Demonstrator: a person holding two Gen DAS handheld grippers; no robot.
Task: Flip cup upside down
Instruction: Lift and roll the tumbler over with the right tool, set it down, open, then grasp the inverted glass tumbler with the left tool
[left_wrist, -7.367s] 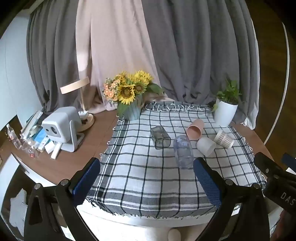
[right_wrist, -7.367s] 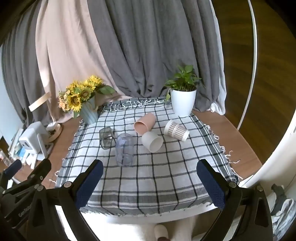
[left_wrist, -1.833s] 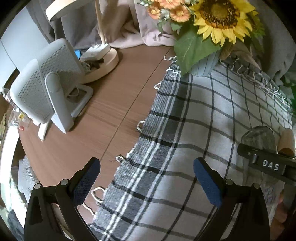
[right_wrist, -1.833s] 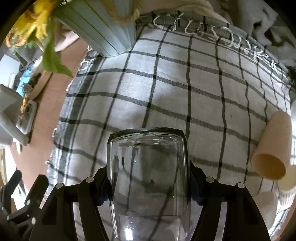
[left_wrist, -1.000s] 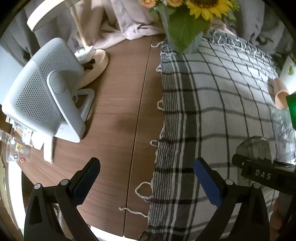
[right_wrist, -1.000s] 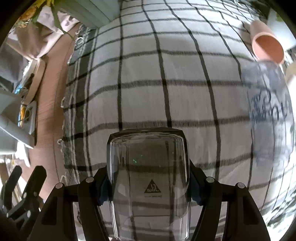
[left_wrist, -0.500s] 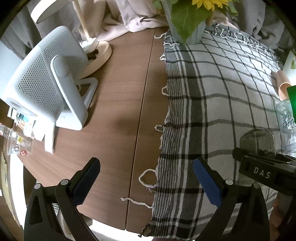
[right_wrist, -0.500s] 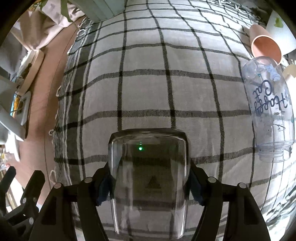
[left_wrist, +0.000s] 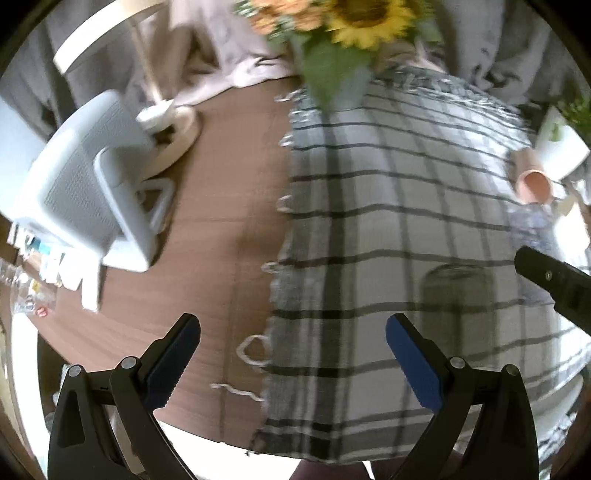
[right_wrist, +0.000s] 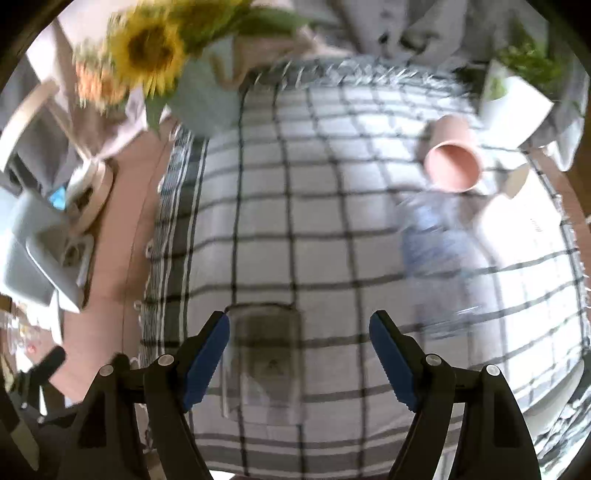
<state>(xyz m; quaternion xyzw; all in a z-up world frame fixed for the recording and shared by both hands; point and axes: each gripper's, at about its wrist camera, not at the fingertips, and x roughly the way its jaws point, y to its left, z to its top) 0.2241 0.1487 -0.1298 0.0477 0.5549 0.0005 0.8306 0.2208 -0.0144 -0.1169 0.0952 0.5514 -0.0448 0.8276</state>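
A clear square glass cup (right_wrist: 264, 360) stands upside down on the checked cloth (right_wrist: 325, 229), base up, between my right gripper's fingers near the left one. My right gripper (right_wrist: 299, 354) is open and holds nothing; whether the left finger touches the cup I cannot tell. The cup also shows in the left wrist view (left_wrist: 458, 295), blurred, beside the right gripper's black body (left_wrist: 554, 284). My left gripper (left_wrist: 291, 354) is open and empty above the cloth's left edge and the wooden table (left_wrist: 207, 229).
A clear printed cup (right_wrist: 439, 240) and a pink cup (right_wrist: 452, 160) lie on their sides to the right. A sunflower vase (right_wrist: 203, 96) stands at the back left, a white plant pot (right_wrist: 513, 103) at the back right. A white device (left_wrist: 85, 188) and lamp base (left_wrist: 170, 125) stand on the wood.
My right gripper has opened and let go of the glass cup, which now stands upside down on the cloth. Both views have tilted up and are blurred by motion.
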